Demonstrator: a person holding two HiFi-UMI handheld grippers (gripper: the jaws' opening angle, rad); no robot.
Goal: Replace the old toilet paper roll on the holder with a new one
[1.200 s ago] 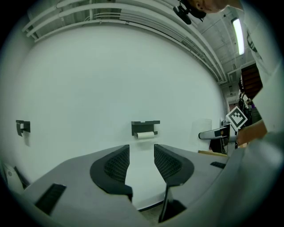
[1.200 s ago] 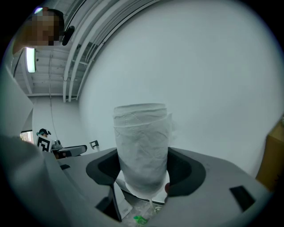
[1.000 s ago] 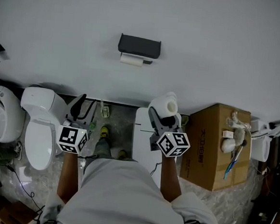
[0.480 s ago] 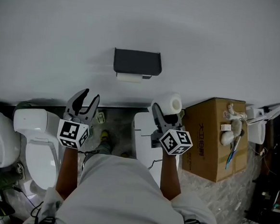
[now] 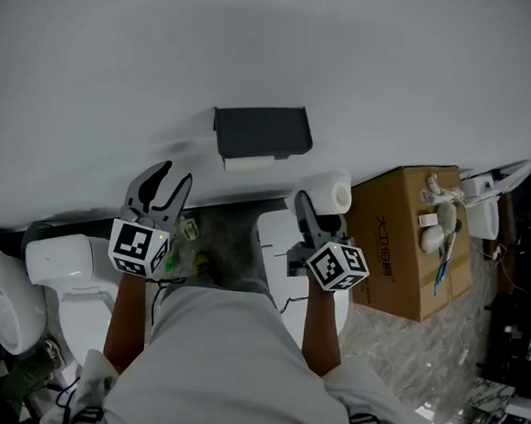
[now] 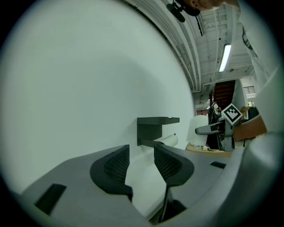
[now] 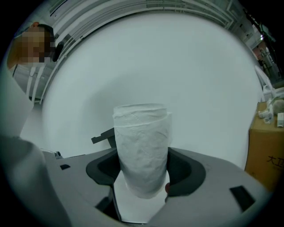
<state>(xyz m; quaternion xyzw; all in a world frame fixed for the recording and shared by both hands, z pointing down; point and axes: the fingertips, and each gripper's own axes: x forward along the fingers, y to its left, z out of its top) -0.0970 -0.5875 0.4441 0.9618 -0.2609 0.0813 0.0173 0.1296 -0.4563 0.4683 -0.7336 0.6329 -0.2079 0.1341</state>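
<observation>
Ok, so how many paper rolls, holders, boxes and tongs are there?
Holder: 1
Rolls: 2 (old roll on the holder, new roll in the right tongs)
Tongs: 2 (left tongs empty)
Box: 1
Total: 6

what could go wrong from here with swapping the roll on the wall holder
1. The old roll sits on the holder, tucked close under its dark shelf. The open, empty left gripper has little room to get round it and may knock the shelf.
2. The right gripper clamps the new roll by its soft side, so it could squash or slip out.
3. With both grippers near the holder, they might collide.
</observation>
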